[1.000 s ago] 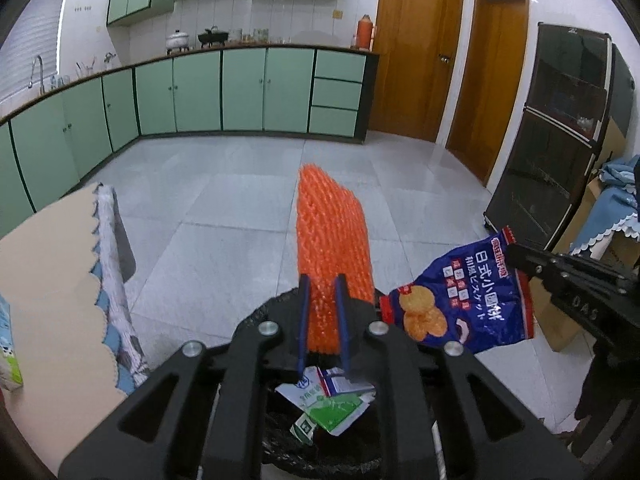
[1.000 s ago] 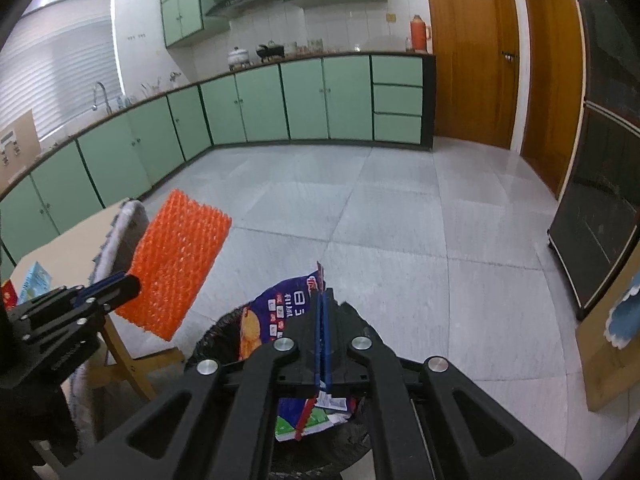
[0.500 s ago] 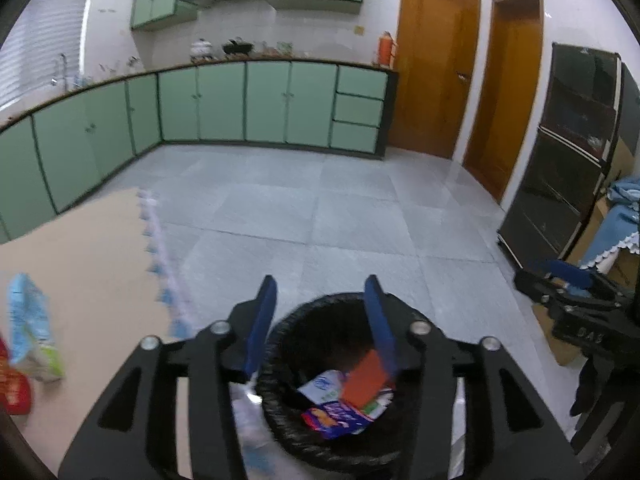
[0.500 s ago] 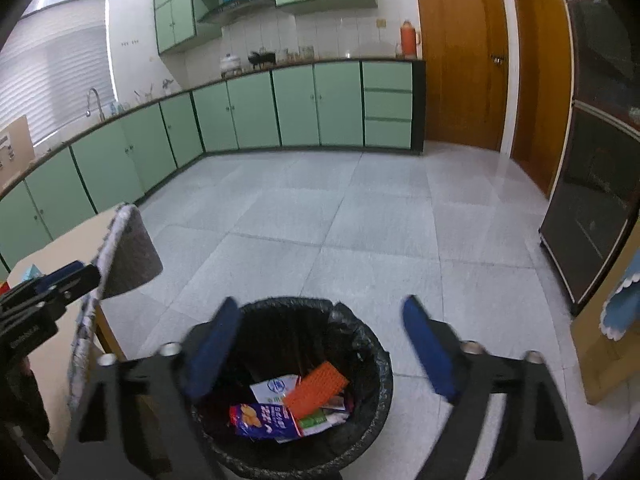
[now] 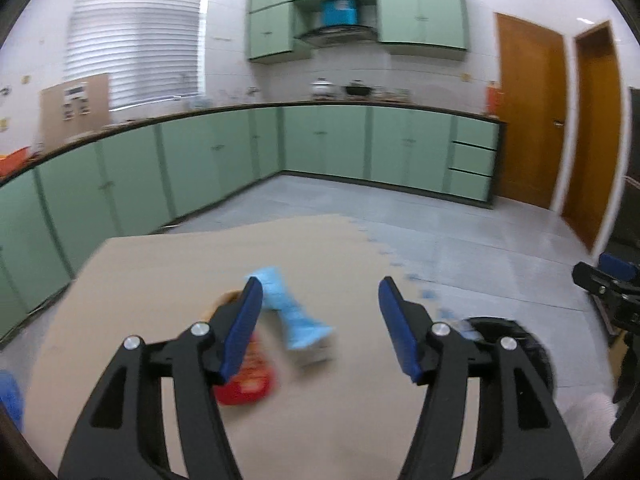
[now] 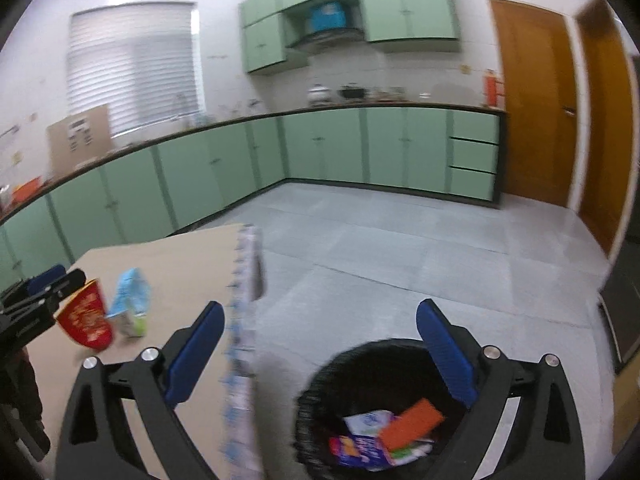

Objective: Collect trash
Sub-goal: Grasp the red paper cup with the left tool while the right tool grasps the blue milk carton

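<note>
My left gripper (image 5: pixel 320 326) is open and empty above the tan table (image 5: pixel 168 288). A light blue wrapper (image 5: pixel 292 312) lies just ahead between its fingers, and a red packet (image 5: pixel 248 380) lies under the left finger. My right gripper (image 6: pixel 320 352) is open and empty above the black trash bin (image 6: pixel 316 392). The bin holds the orange foam net (image 6: pixel 412 424), the blue snack bag (image 6: pixel 360 450) and other scraps. The right wrist view also shows the red packet (image 6: pixel 86 320), the blue wrapper (image 6: pixel 130 292) and the left gripper (image 6: pixel 44 292).
The bin (image 5: pixel 536 356) stands on the grey tiled floor (image 6: pixel 400 248) off the table's right edge. Green cabinets (image 5: pixel 320 144) line the far walls. Wooden doors (image 5: pixel 524 108) are at the right. A blue object (image 5: pixel 10 400) sits at the table's near left.
Both grippers opened and dropped the orange net and the blue snack bag into the bin. My left gripper then swung left over the table; the right one shifted slightly left.
</note>
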A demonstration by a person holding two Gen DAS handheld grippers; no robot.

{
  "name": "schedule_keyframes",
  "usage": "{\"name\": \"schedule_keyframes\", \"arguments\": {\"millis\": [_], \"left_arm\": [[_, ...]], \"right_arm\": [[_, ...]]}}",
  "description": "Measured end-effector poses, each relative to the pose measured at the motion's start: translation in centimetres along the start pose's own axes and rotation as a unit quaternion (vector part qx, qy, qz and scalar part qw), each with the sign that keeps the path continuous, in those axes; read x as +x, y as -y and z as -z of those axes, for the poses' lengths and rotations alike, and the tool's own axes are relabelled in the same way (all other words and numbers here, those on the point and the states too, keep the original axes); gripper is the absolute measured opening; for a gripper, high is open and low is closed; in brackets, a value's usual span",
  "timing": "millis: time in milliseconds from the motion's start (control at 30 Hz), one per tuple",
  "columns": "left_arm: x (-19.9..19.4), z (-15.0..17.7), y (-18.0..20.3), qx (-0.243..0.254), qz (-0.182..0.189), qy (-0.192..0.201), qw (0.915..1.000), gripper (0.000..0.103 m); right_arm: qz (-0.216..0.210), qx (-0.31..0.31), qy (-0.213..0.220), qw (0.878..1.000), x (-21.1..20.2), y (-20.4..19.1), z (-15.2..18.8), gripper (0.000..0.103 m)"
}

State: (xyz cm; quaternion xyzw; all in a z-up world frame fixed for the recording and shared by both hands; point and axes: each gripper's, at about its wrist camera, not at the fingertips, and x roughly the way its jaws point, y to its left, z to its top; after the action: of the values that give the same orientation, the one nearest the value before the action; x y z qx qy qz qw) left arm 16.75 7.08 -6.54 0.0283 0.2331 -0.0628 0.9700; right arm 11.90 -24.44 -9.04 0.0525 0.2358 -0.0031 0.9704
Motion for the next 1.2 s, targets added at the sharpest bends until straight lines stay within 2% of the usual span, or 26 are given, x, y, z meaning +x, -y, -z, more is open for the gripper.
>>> {"name": "schedule_keyframes", "arguments": {"millis": [33, 133, 433, 500, 533, 567, 633, 867, 1033, 1200], "left_arm": [[0.1, 0.2, -1.4, -0.004, -0.016, -0.003, 0.9999, 0.06], [0.6, 0.4, -4.1, -0.022, -0.029, -0.016, 0.9992, 0.061], [4.4, 1.9, -7.3, -0.052, -0.013, -0.057, 0.9969, 0.061], [5.0, 2.4, -7.7, -0.061, -0.008, -0.065, 0.996, 0.047], [5.2, 2.6, -7.8, -0.064, -0.004, -0.067, 0.9957, 0.035], [5.4, 2.6, -8.0, -0.067, 0.002, -0.071, 0.9952, 0.028], [5.5, 2.7, -8.1, -0.069, 0.009, -0.067, 0.9953, 0.021], [4.2, 2.1, -9.6, -0.071, -0.016, -0.04, 0.9966, 0.018], [4.1, 1.8, -11.4, -0.069, -0.04, -0.039, 0.996, 0.017], [3.8, 1.9, -13.4, -0.079, -0.057, -0.04, 0.9944, 0.017]], "right_arm": [[-0.009, -0.01, -0.001, 1.0, 0.5, -1.5, -0.2, 0.095], [-0.031, -0.022, -0.003, 0.999, 1.4, -4.3, -0.2, 0.095], [-0.053, -0.05, -0.027, 0.997, 5.0, -10.5, 0.5, 0.094], [-0.057, -0.054, -0.029, 0.997, 5.4, -11.0, 0.6, 0.094], [-0.059, -0.057, -0.031, 0.996, 5.8, -11.7, 0.7, 0.093], [-0.061, -0.059, -0.032, 0.996, 5.9, -11.9, 0.7, 0.093], [-0.066, -0.063, -0.036, 0.995, 6.6, -12.8, 0.7, 0.092], [-0.103, -0.083, -0.043, 0.99, 8.1, -16.6, 0.6, 0.091], [-0.126, -0.094, -0.051, 0.986, 9.9, -19.8, 0.9, 0.091], [-0.13, -0.104, -0.059, 0.984, 11.5, -22.1, 1.2, 0.091]]}}
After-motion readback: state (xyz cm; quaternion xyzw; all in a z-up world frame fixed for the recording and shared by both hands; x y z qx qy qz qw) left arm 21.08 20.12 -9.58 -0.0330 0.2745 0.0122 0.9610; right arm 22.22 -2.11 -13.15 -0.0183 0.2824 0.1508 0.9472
